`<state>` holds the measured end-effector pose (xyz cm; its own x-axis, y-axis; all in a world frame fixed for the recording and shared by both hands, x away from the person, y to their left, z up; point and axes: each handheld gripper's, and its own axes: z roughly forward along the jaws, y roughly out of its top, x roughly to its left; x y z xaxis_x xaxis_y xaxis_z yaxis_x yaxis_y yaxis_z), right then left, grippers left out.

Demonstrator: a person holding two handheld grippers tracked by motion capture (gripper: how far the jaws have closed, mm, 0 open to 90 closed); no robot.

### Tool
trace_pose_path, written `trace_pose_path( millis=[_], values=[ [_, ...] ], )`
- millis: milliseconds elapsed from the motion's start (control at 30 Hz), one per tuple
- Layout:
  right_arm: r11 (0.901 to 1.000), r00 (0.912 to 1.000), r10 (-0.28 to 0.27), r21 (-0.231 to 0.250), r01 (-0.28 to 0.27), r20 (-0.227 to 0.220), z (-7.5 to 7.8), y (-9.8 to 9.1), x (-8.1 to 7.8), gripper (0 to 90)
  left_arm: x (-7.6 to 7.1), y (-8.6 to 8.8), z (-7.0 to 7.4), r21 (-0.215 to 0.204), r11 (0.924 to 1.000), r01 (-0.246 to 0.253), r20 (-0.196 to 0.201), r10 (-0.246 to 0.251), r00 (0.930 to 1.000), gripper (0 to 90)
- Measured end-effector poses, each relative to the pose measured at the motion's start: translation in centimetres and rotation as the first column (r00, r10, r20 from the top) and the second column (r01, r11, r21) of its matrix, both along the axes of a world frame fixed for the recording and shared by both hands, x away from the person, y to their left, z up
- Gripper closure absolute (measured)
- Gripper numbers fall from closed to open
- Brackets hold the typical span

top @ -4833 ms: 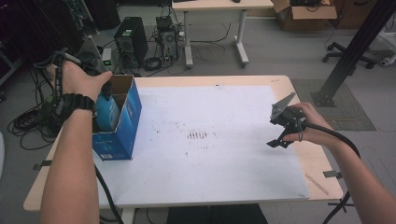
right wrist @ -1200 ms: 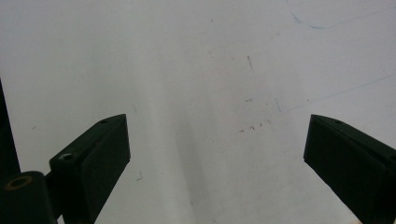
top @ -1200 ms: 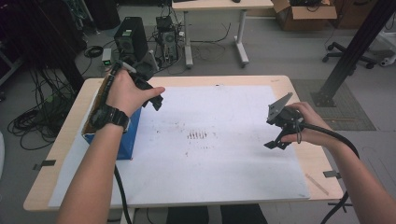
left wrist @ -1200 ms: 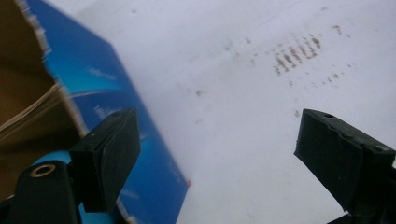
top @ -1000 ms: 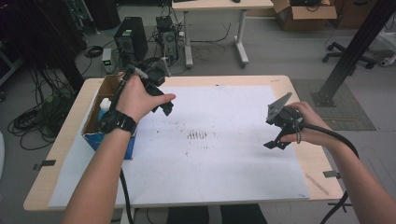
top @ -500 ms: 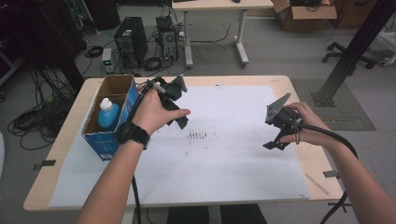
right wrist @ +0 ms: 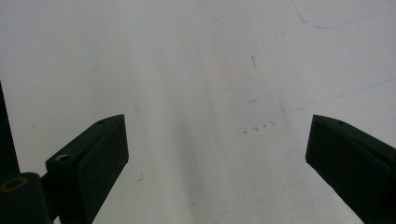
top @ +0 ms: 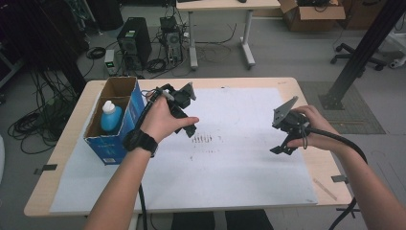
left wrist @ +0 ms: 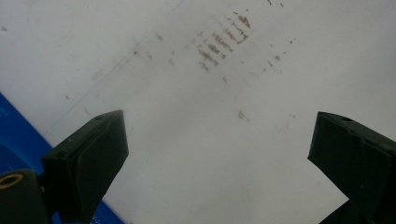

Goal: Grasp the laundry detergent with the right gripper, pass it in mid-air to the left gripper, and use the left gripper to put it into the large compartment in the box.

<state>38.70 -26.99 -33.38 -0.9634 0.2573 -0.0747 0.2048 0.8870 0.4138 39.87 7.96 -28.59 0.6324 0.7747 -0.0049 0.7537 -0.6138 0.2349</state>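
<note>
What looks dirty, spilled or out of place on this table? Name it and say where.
A patch of short brown smudges stains the white sheet near its middle, just right of the left claw. The blue bottle stands upright in its blue box.

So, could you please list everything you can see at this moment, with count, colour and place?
cardboard box: one, blue outside and brown inside, open-topped, at the table's left edge
bottle: one, light blue with a white cap, upright inside the box
paper sheet: one, white, covering most of the tabletop
smudge marks: a small cluster, brownish, on the sheet near the middle
table: one, light wood
computer tower: one, black, on the floor beyond the table
left gripper: one, black, jaws open over the sheet beside the box, nothing between them
right gripper: one, black, jaws open over bare sheet at the right
</note>
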Motion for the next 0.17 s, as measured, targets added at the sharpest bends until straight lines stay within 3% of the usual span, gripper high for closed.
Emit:
trace_pose_path(
  millis=[167],
  values=[
    [1.0000,1.0000,0.000,0.000,0.000,0.004,0.01,0.01,0.00,6.1,-0.06,0.03,0.23,0.001,1.0000,0.005,0.000,-0.005,1.0000,5.1]
  ],
)
